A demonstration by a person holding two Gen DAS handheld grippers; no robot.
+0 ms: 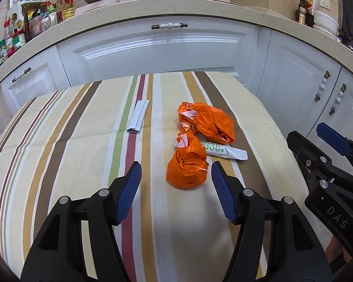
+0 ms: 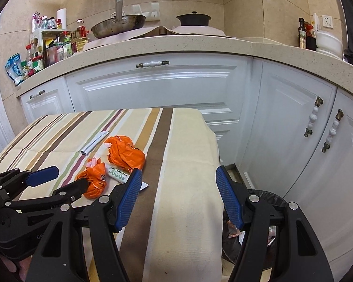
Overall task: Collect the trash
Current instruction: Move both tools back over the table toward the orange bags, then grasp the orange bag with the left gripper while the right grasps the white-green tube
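Now both tongs, left (image 1: 175, 188) and right (image 2: 177, 192), gape wide and empty; the near orange wad (image 1: 186, 164), light and crumpled, could skid across the striped surface (image 1: 70, 155).

Tablecloth (image 1: 66, 141): woven cloth, matt, creased along its folds. Orange bags (image 1: 207, 122): thin crinkled plastic, glossy. Tube (image 1: 226, 151): smooth white plastic. Folded slip (image 1: 138, 116): paper, matt. Gripper pads (image 1: 129, 192): blue ribbed plastic. Cabinets (image 1: 167, 51): glossy white. Countertop (image 2: 200, 43): speckled stone. Pan (image 2: 118, 24): metal.
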